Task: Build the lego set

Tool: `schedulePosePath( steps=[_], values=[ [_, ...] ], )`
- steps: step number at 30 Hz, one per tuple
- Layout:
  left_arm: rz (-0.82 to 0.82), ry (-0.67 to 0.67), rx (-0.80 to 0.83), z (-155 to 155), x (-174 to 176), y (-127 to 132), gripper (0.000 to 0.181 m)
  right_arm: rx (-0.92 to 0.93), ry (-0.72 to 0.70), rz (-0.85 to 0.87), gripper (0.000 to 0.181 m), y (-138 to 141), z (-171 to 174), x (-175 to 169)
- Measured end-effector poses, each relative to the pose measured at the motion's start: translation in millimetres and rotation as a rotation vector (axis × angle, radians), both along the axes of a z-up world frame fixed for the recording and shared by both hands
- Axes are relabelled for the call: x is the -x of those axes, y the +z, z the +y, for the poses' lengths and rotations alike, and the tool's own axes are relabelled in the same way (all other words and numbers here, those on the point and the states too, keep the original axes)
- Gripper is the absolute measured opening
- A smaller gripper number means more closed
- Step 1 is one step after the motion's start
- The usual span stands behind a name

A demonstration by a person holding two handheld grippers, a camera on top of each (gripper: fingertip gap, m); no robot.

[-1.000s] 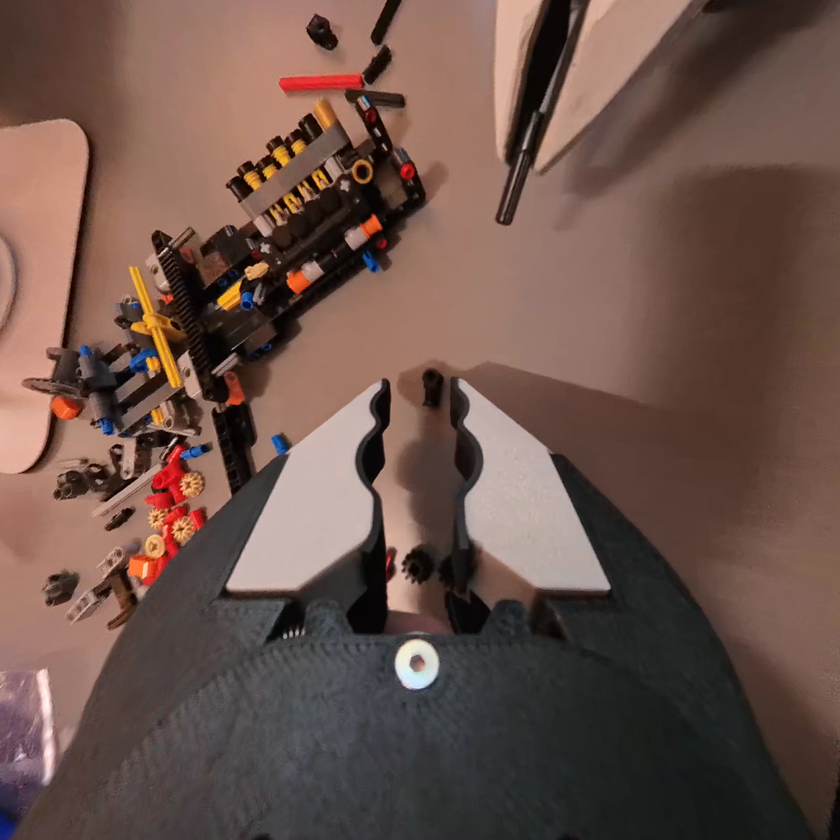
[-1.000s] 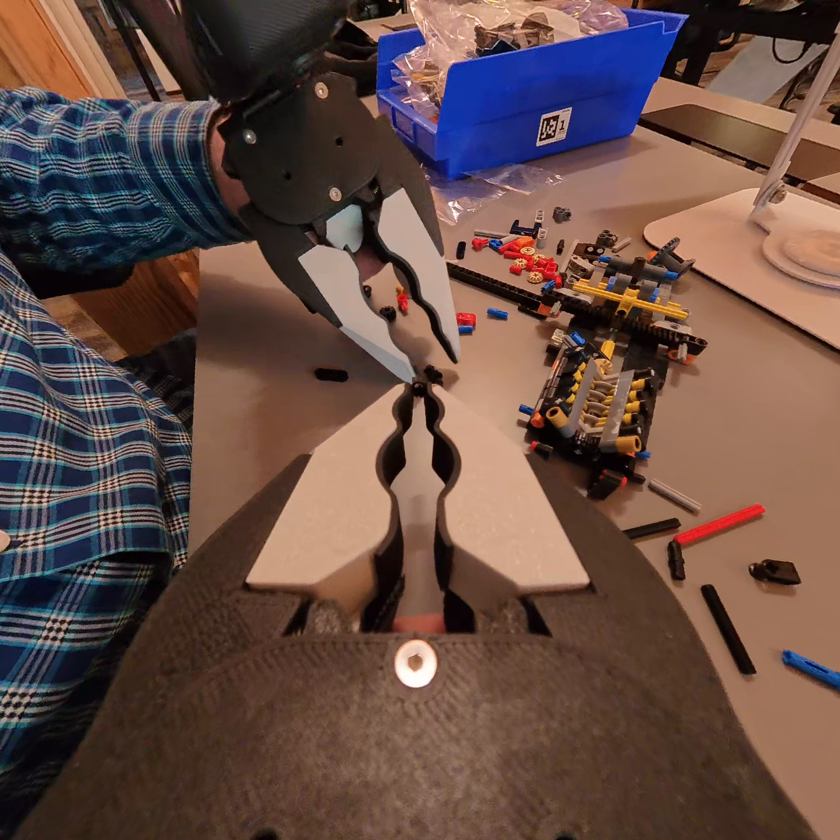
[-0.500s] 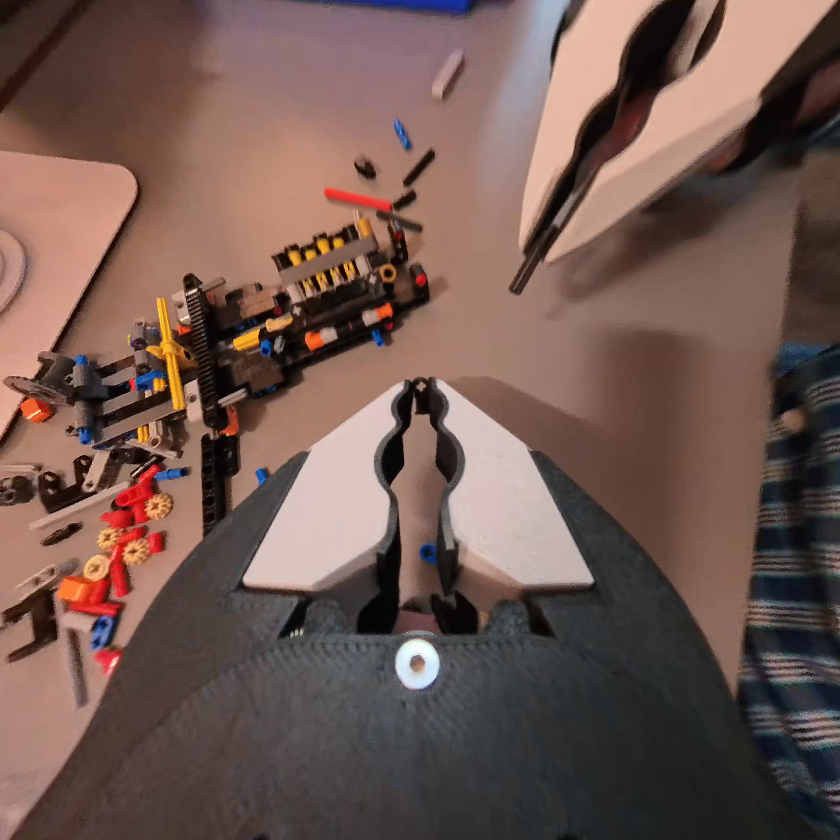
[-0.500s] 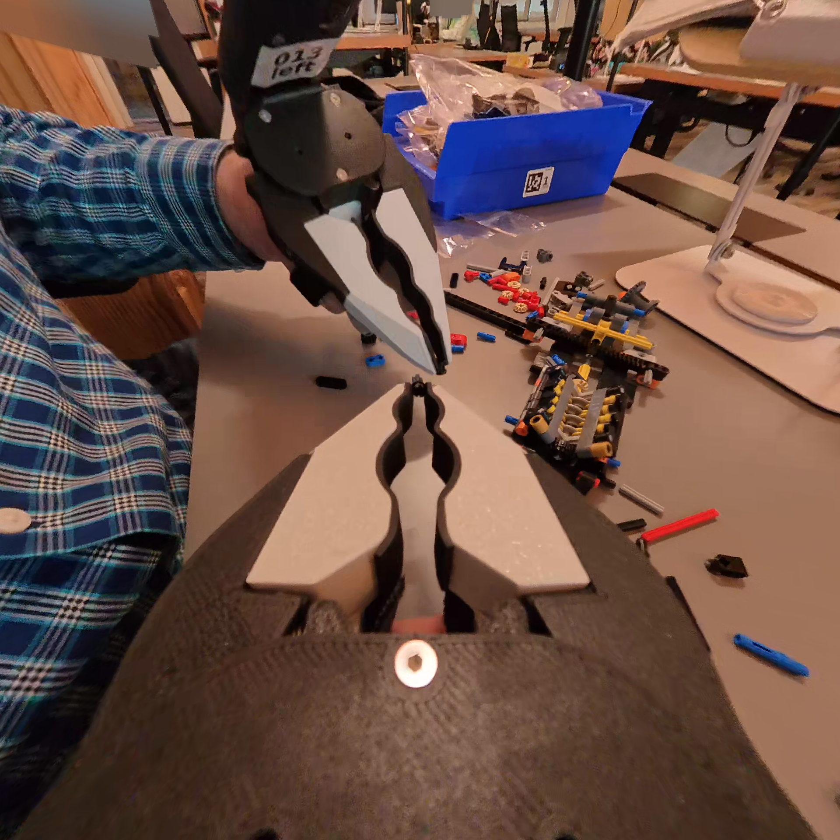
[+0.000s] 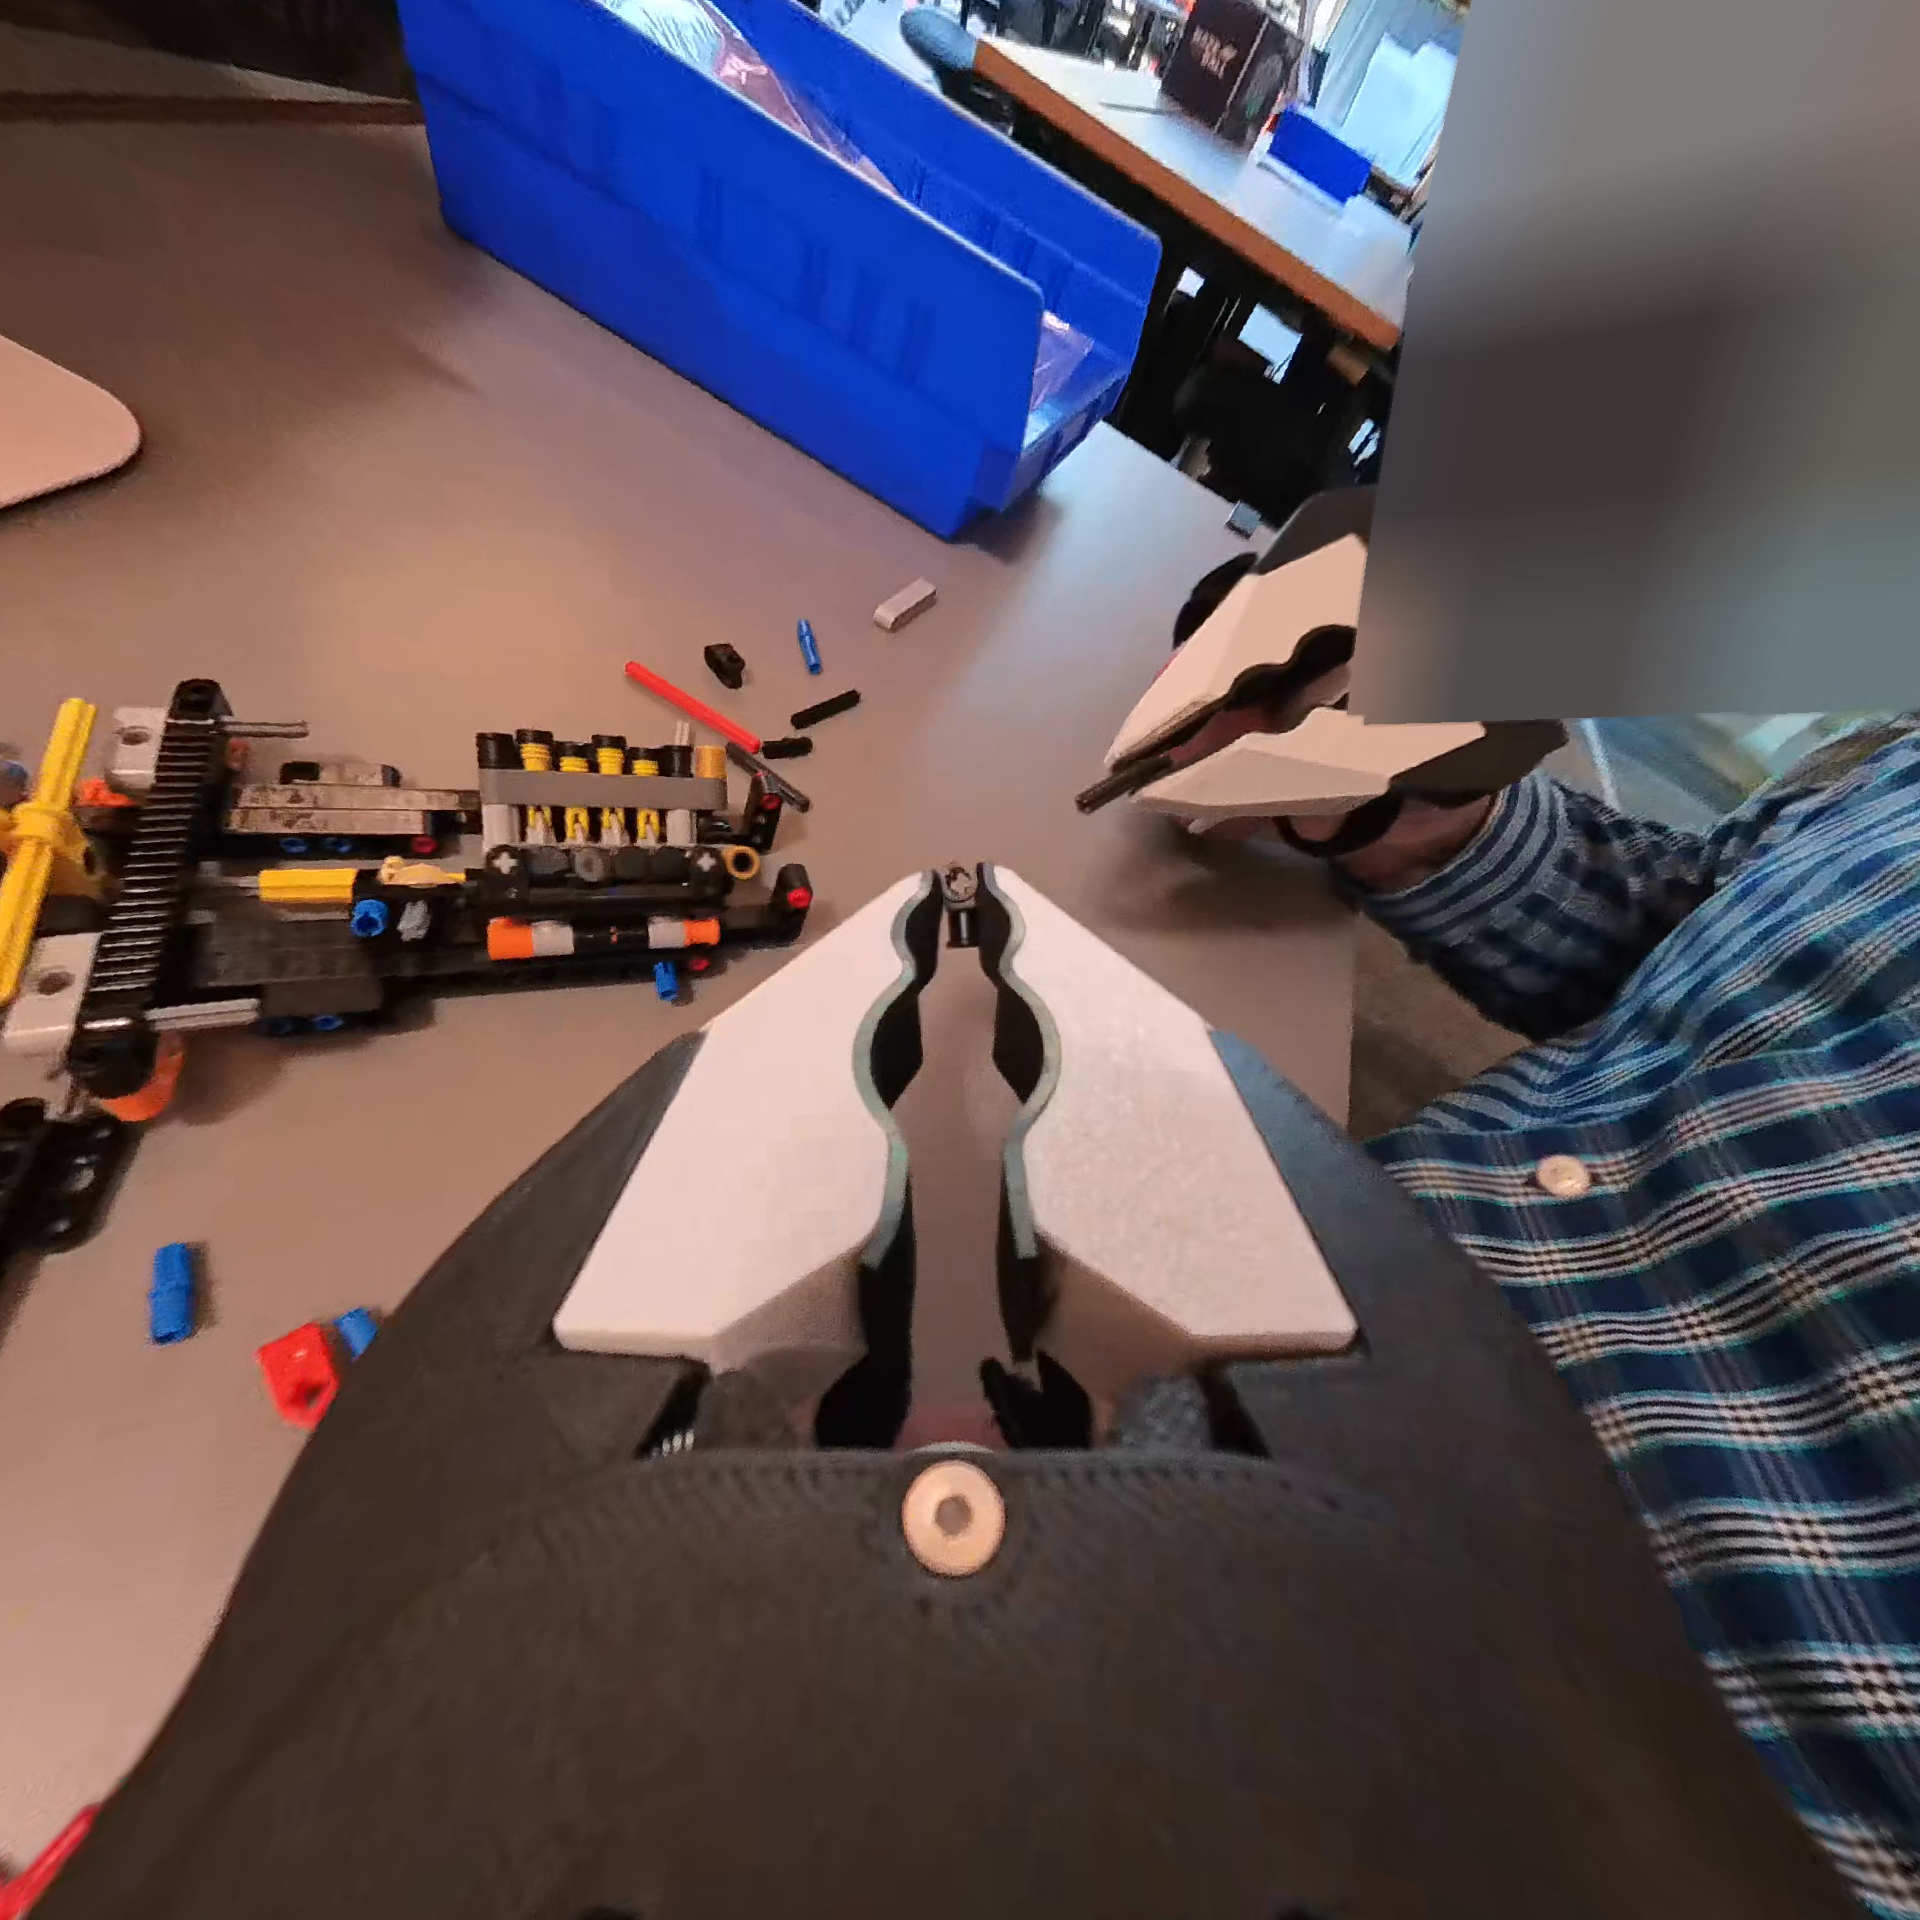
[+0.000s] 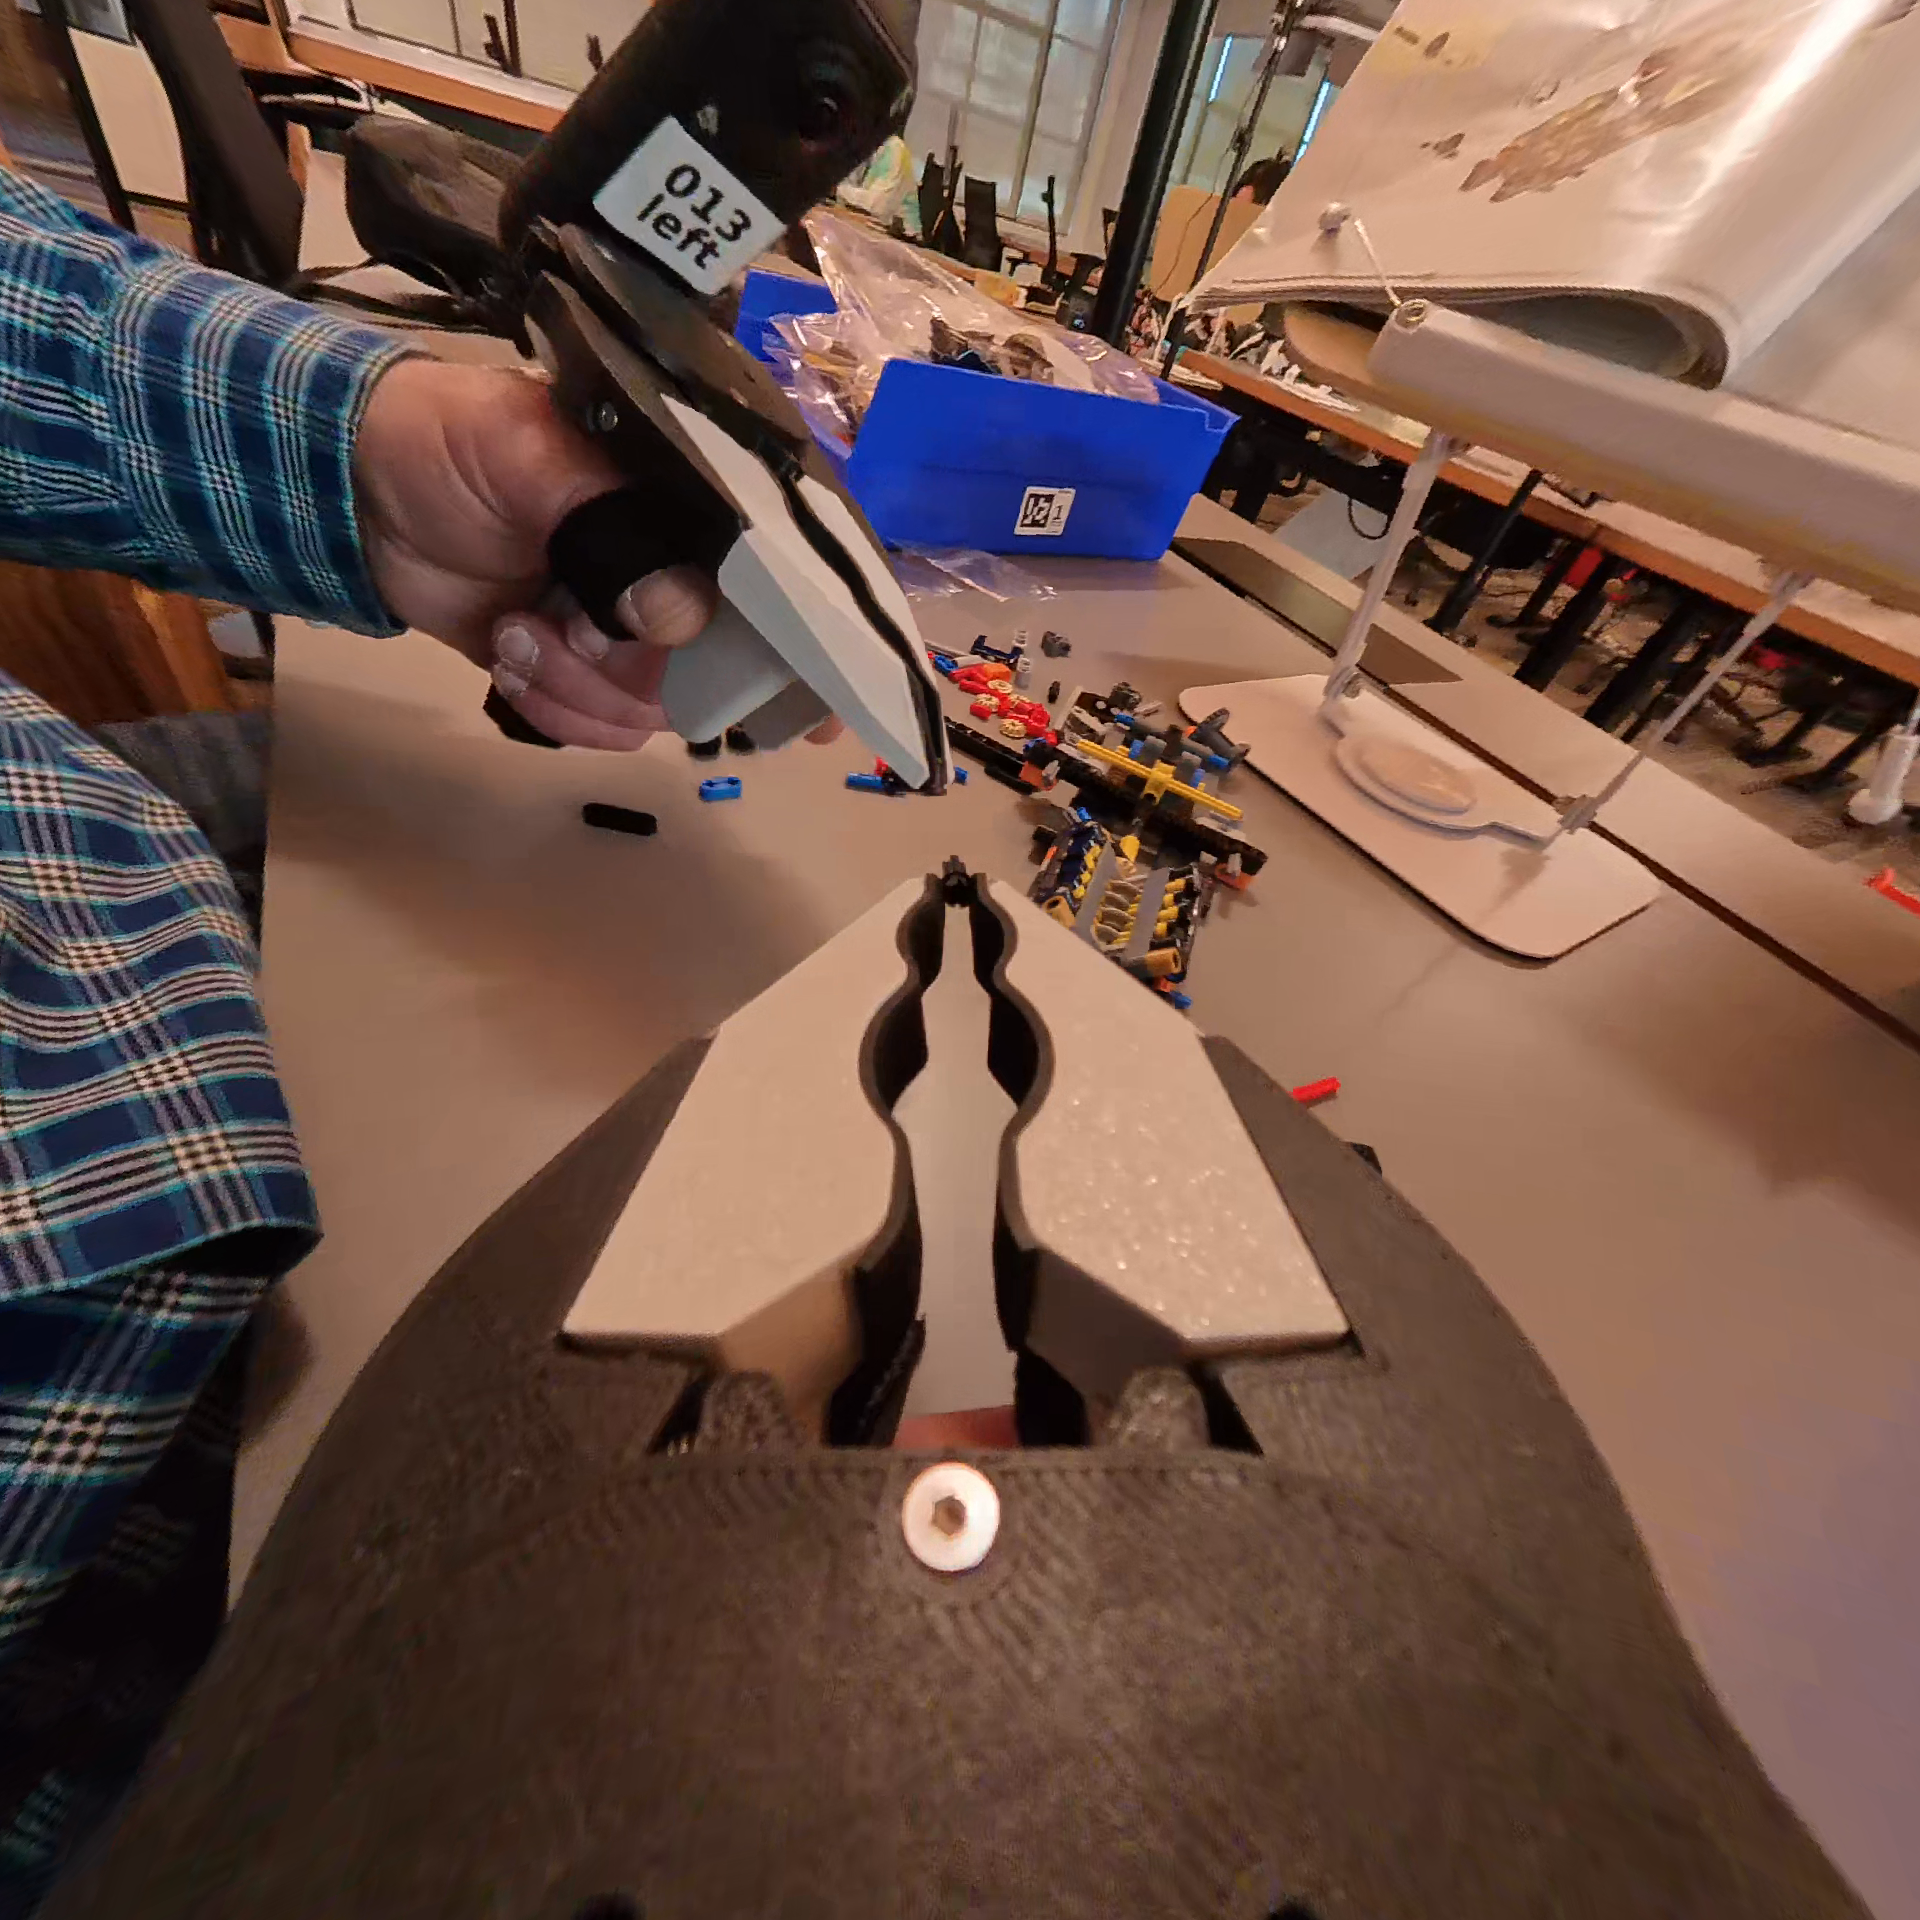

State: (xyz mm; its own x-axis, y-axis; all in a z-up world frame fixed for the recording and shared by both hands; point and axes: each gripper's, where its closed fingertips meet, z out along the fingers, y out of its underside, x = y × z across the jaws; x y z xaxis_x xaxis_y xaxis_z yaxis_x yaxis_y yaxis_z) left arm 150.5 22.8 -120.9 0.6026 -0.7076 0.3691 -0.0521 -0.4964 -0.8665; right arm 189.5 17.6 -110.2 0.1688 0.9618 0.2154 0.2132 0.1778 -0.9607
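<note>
My left gripper [image 5: 958, 885] is shut on a small black connector piece [image 5: 962, 920] and holds it above the grey table [image 5: 520, 540]. My right gripper [image 6: 954, 888] is shut on a thin black axle [image 6: 953, 871], seen end-on at its tips. In the left wrist view the right gripper [image 5: 1120, 792] is to the right, with the axle [image 5: 1127, 777] sticking out toward the left. In the right wrist view the left gripper [image 6: 933, 777] hangs ahead, tips pointing down. The partly built black, yellow and grey lego model [image 5: 468, 873] lies on the table to the left; it also shows in the right wrist view [image 6: 1132, 831].
Loose pieces lie around the model: a red axle [image 5: 691, 707], blue pins [image 5: 171, 1288], a red piece [image 5: 299, 1369], a black pin [image 6: 619, 819]. A blue bin [image 5: 779, 260] holding plastic bags stands behind. A white book stand [image 6: 1455, 821] holds the instructions at the far right. There is about 5 centimetres between the tips of the two grippers. From the left gripper's tips to the black pin [image 6: 619, 819] is close to 12 centimetres.
My left gripper closed on the small black piece on the table and lifted it. Both grippers rose and tilted toward level; the right one kept its axle.
</note>
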Motion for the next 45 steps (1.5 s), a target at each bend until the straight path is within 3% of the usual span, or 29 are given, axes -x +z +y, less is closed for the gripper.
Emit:
schedulePosePath(
  steps=[9,15,29,45],
  values=[
    [-0.139,0.020,0.101,13,-9,-1,0.004,-0.008,-0.043,0.037,0.003,5,9,-8],
    [-0.320,0.064,0.177,20,-4,7,0.004,0.003,-0.050,0.052,0.002,8,11,-9],
    [-0.514,0.067,0.227,13,-6,21,0.004,-0.048,-0.050,0.054,0.003,10,6,-8],
    [-0.486,0.088,0.272,4,-9,10,0.004,-0.087,-0.062,0.052,0.003,11,5,-10]
  ],
)
